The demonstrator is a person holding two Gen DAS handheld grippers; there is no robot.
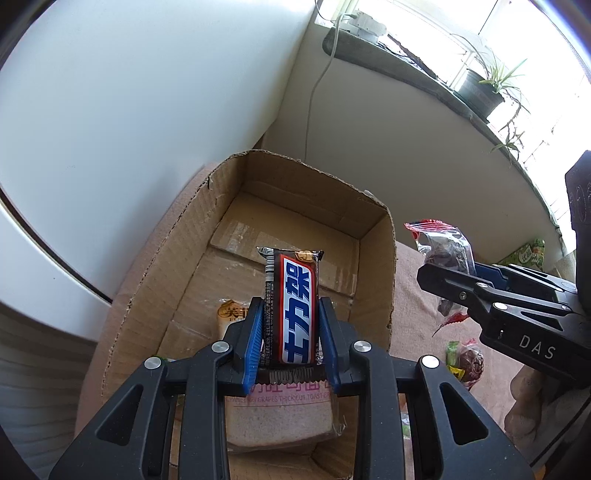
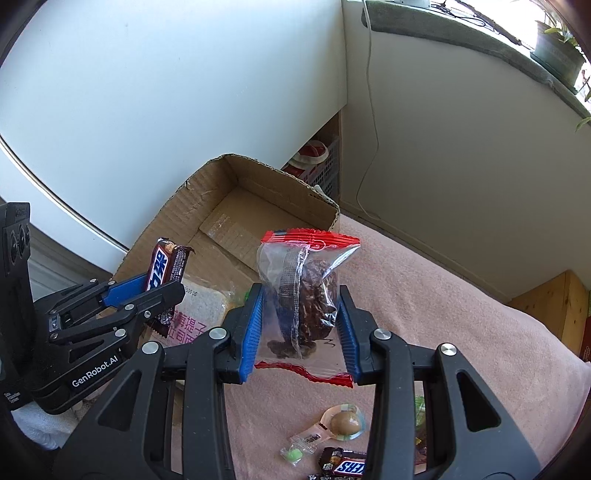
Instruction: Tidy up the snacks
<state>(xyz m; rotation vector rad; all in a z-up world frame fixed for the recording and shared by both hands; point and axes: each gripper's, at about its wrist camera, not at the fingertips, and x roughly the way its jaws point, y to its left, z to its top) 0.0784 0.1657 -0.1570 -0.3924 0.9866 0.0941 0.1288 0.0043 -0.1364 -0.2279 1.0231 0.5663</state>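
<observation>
Our left gripper [image 1: 291, 339], clamped on the bar [image 1: 293, 306], hangs over the box [image 1: 373, 266]; the right gripper [image 2: 301, 328] (pinching the pouch [image 2: 303, 291]) sits just outside its rim.

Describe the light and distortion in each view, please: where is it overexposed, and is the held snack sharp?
Left wrist view: the window at upper right is blown out white, straight edges bow, and the chocolate bar reads sharply. Right wrist view: softer light, glare only near the plant pot, curved walls, and the clear snack bag is sharp.
</observation>
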